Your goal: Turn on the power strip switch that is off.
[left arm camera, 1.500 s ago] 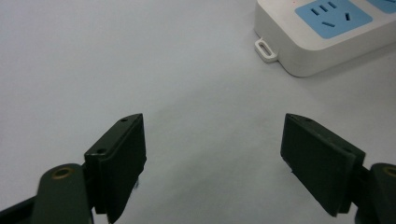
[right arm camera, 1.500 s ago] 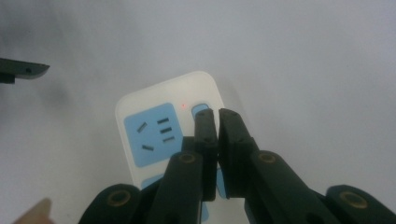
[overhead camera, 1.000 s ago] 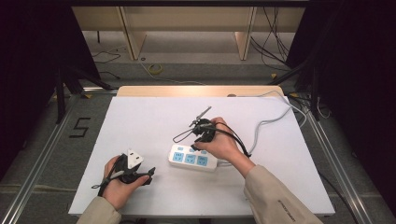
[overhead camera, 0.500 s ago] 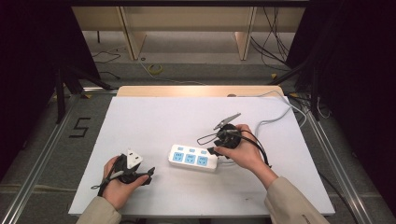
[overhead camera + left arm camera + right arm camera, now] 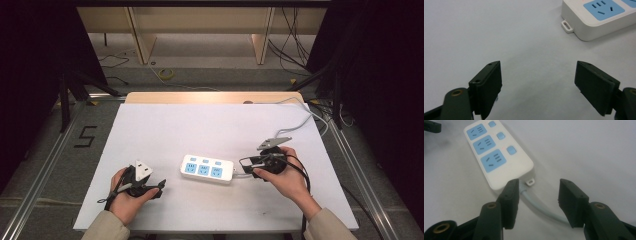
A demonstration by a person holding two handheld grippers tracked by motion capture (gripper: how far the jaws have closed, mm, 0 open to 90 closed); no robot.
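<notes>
Nothing was gripped yet: the right gripper (image 5: 537, 203), jaws spread, straddled the power strip's (image 5: 496, 155) cable (image 5: 539, 206), while the left gripper (image 5: 539, 87) sat spread apart.

White table (image 5: 165, 125); grey floor with "5" mark (image 5: 85, 136); wooden shelving (image 5: 200, 30) behind.

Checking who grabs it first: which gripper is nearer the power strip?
Right. The right gripper sits just off the power strip at its cord end, jaws open. The left gripper rests farther off, beyond the strip's other end.
</notes>
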